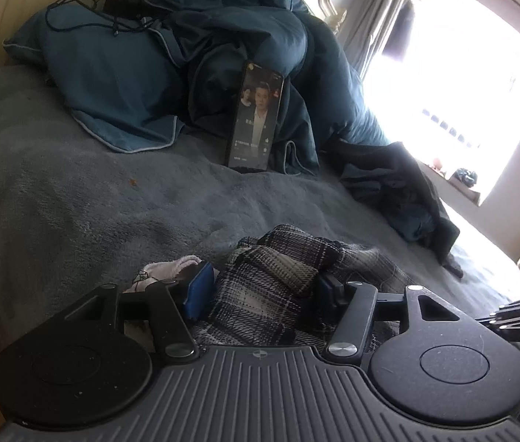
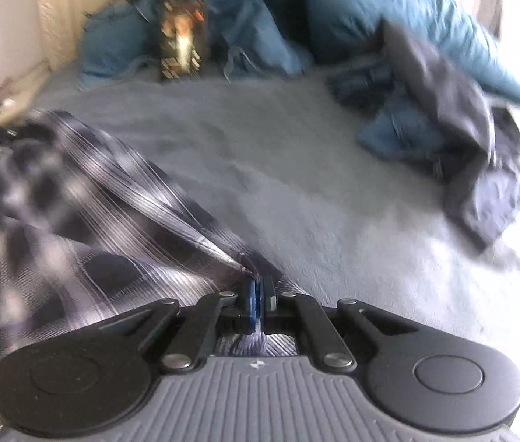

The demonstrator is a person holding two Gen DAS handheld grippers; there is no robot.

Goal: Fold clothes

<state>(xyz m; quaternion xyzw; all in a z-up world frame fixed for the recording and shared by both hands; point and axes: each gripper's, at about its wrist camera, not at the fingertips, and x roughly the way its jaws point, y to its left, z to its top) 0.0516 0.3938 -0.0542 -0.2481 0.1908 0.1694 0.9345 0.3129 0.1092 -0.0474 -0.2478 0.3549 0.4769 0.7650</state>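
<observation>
A black-and-white plaid garment (image 1: 278, 280) lies bunched on the grey bed blanket (image 1: 76, 202). My left gripper (image 1: 263, 289) has its blue pads set wide around a thick fold of it and is shut on that fold. In the right wrist view my right gripper (image 2: 259, 294) is shut tight on a thin edge of the same plaid garment (image 2: 76, 191). The cloth stretches away to the upper left, blurred by motion. The right gripper's (image 1: 517, 316) black linkage shows at the right edge of the left wrist view.
A lit phone (image 1: 256, 118) leans upright against the rumpled teal duvet (image 1: 223, 37) and pillow (image 1: 105, 73). A pile of dark clothes (image 1: 400, 191) lies at the right of the bed, below a bright window (image 1: 462, 92). A small white cloth (image 1: 168, 265) sits beside my left finger.
</observation>
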